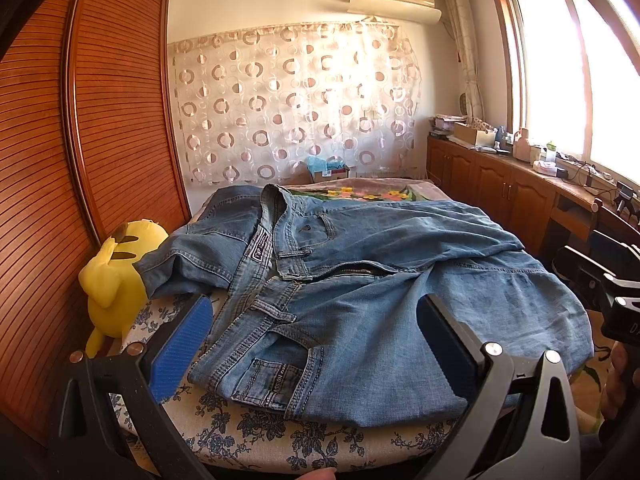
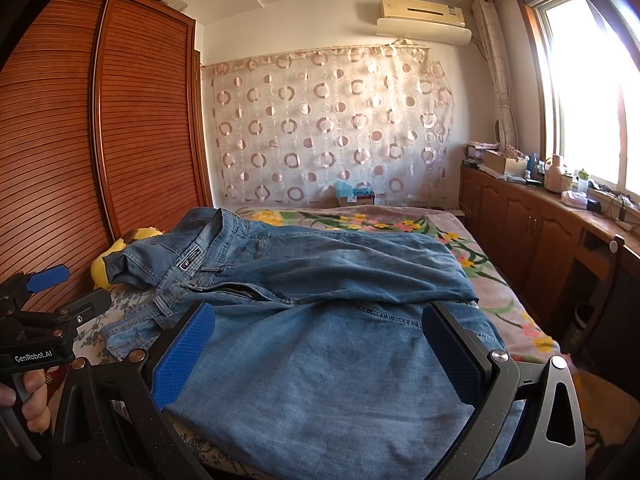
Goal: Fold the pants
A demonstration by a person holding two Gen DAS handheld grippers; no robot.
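Blue denim pants [image 1: 360, 280] lie spread and rumpled on the bed, waistband to the left, zipper open, legs running right; they also show in the right wrist view [image 2: 320, 320]. My left gripper [image 1: 316, 320] is open, its blue pads wide apart, hovering over the waistband and front pocket near the bed's front edge. My right gripper [image 2: 320, 336] is open and hovers over the near leg fabric. Neither holds cloth. The left gripper [image 2: 68, 288] shows in the right wrist view at the left, and the right gripper's body [image 1: 600, 280] shows at the right edge of the left wrist view.
A yellow plush toy [image 1: 116, 280] sits at the bed's left edge against the wooden wardrobe [image 1: 80, 140]. A floral blanket [image 2: 400, 224] covers the far bed. A cluttered wooden cabinet [image 2: 540, 208] runs under the window at right.
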